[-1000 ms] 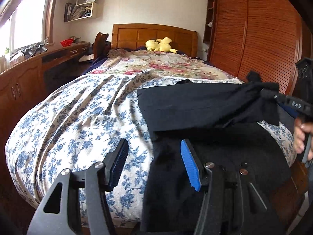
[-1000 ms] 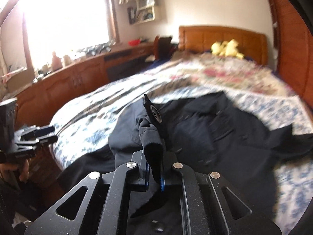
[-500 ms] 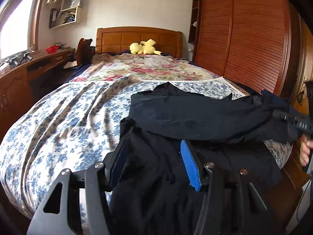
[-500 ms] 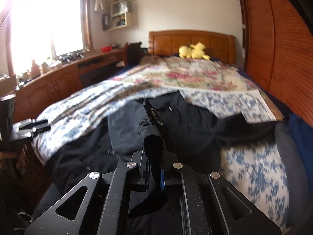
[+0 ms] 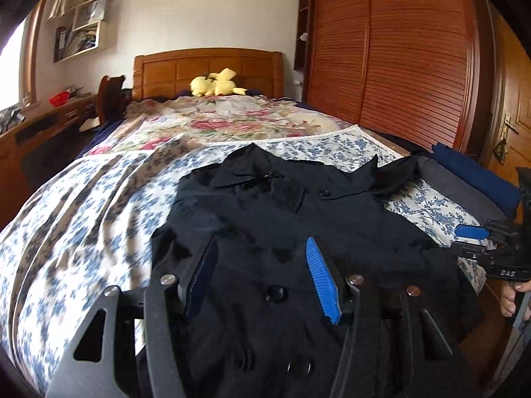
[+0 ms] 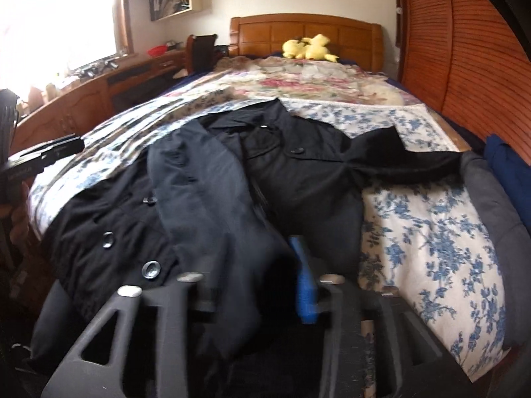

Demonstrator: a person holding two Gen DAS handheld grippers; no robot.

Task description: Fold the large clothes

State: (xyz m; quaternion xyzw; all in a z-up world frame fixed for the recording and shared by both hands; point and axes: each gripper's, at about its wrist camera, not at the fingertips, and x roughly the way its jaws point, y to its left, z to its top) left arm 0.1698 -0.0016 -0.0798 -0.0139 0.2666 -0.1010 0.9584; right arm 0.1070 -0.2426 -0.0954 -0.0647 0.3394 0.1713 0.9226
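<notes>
Right gripper (image 6: 252,285): now open, sleeve fabric released since half a second ago.
Left gripper (image 5: 262,275): open, empty.
Coat (image 5: 298,205): sleeve folded across body; next fold due.

The bed (image 5: 83,225) has a wooden headboard (image 5: 207,66) and a blue-floral sheet. A black buttoned coat (image 5: 298,205) lies spread on the sheet at the foot end. A pink-floral quilt (image 5: 225,122) covers the head end. A yellow plush toy (image 5: 215,83) rests against the headboard. Folded dark-blue cloth (image 5: 478,175) lies along the right edge.
</notes>
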